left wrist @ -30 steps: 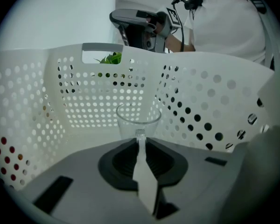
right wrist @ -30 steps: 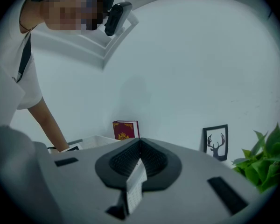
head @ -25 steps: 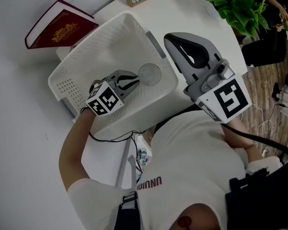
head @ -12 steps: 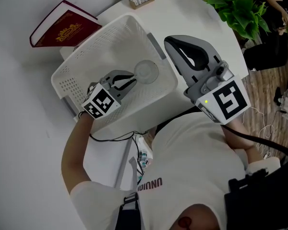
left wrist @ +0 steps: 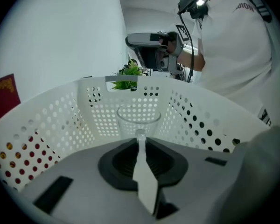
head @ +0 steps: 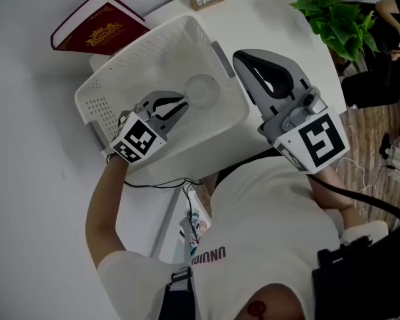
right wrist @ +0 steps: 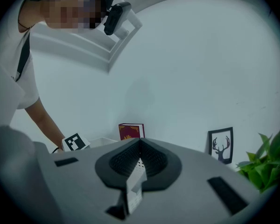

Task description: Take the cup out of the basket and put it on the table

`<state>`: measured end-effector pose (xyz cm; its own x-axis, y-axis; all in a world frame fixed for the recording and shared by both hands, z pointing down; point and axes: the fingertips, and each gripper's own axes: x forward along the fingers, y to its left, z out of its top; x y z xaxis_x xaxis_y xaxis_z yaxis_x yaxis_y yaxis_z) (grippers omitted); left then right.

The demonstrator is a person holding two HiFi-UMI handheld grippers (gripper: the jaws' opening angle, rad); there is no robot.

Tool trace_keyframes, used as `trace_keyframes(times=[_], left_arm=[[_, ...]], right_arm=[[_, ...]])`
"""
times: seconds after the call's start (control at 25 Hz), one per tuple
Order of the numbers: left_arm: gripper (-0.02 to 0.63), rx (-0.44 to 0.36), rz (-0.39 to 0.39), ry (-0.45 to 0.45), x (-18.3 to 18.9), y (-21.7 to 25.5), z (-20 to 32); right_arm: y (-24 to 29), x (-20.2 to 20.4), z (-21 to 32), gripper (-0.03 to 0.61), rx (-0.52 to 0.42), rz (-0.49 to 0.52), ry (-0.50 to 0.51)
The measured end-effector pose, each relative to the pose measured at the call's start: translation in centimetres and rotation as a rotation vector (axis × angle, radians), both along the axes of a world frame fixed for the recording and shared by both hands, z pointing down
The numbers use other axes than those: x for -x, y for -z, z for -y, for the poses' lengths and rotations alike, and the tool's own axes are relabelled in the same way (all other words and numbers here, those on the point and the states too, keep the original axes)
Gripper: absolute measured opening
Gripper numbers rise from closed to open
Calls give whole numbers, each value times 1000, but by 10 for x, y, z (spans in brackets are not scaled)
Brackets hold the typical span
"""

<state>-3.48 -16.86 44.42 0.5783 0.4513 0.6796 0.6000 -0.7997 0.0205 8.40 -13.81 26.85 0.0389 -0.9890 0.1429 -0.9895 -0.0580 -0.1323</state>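
My left gripper [head: 181, 104] is clenched on the clear glass cup [head: 203, 91], its jaws pinching the near side of the rim. The cup stands upright inside the white perforated plastic basket [head: 113, 72], which rests on the white table [head: 267, 19]. I cannot tell whether the cup's base touches the basket floor. My right gripper [head: 243, 57] hangs just beside the basket, jaws pressed together on nothing

The head view looks steeply down on the basket [head: 97, 105]. The left gripper view sits close inside it, facing the cup [left wrist: 139, 118], which both share. The right gripper view looks level at a wall [right wrist: 200, 78]; the book [right wrist: 131, 131] also shows from the head.
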Motion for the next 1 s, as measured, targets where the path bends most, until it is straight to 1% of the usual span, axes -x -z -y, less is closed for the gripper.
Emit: trace_keyframes(times=[0.12,0.4,0.64,1.0], left_arm=[[43,6,-35,42,-4,10,2],[43,-5,-79,149,-10,23,16],[43,18,-85,239,-12,35,24],[43,-2,-129,358,-17,53,35]], right_arm=[[2,4,0,18,-6,-2,10],[4,8,-2,17,-15,6,31],[7,9,-5,18,-26,13,49],[13,9,-10,17,-51,18,65]])
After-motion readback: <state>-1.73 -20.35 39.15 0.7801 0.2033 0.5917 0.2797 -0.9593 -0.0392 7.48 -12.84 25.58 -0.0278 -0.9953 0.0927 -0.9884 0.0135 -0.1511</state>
